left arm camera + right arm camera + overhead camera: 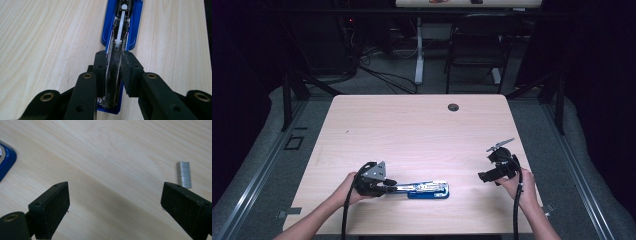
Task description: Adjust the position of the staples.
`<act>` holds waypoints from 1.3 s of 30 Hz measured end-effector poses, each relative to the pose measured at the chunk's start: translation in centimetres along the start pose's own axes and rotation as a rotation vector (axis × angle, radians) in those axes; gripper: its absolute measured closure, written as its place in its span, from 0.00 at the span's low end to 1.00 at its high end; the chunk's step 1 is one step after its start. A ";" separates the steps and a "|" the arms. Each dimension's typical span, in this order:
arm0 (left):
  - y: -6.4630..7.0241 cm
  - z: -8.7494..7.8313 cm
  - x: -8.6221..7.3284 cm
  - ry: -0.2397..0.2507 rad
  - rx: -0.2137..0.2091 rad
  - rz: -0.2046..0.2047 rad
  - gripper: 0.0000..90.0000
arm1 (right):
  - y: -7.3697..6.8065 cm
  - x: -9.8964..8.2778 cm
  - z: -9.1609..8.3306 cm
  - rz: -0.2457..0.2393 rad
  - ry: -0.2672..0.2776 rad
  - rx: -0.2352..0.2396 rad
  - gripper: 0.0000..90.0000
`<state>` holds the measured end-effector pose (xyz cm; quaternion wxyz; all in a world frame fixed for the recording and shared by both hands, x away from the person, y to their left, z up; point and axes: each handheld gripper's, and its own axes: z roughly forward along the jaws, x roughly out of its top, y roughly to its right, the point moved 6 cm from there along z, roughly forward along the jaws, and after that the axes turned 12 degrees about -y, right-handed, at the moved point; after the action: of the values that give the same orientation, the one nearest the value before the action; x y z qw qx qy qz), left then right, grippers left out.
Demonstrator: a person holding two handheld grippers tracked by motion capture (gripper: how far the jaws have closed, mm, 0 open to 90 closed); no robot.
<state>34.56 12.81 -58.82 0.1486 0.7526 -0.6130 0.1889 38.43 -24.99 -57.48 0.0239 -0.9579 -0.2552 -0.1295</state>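
Note:
A blue stapler (427, 190) lies flat near the table's front edge, its long axis running left to right. My left gripper (394, 188) is shut on its left end. In the left gripper view the two pads (130, 67) press on the sides of the dark metal upper part of the stapler (122, 27), whose channel with a white pusher lies exposed above the blue base. My right gripper (483, 176) hovers at the table's right, apart from the stapler, jaws open with nothing between them (115, 202). A short strip of staples (183, 174) lies on the wood just beyond the right pad. A blue corner of the stapler (6, 160) shows at the left.
The light wooden table (412, 130) has a round cable hole (453, 107) near its far edge. Beyond it stand a black chair (477, 40) and a white desk leg (418, 50) amid floor cables. Black cables trail from both grippers off the front edge.

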 end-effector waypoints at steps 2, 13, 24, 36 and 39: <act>0.0 0.0 0.0 0.000 0.001 -0.002 0.83 | 0.5 0.1 -0.2 0.010 0.013 -0.016 0.10; 0.0 0.0 0.1 -0.002 0.004 0.005 0.83 | 3.7 0.5 -0.9 0.061 0.044 -0.065 0.11; 0.1 0.1 0.1 0.005 0.010 0.012 0.83 | 5.9 1.6 -0.6 0.092 0.044 -0.072 0.18; 0.1 0.0 0.1 -0.003 0.016 0.018 0.83 | 8.5 2.2 1.2 0.134 0.036 -0.091 0.47; 0.1 0.0 0.1 -0.006 0.018 0.021 0.83 | 8.8 2.2 2.0 0.136 0.013 -0.082 0.57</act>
<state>34.51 12.67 -58.78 0.1380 0.7480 -0.6196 0.1935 45.06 -31.36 -58.62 -0.0047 -0.9723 -0.1838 -0.1441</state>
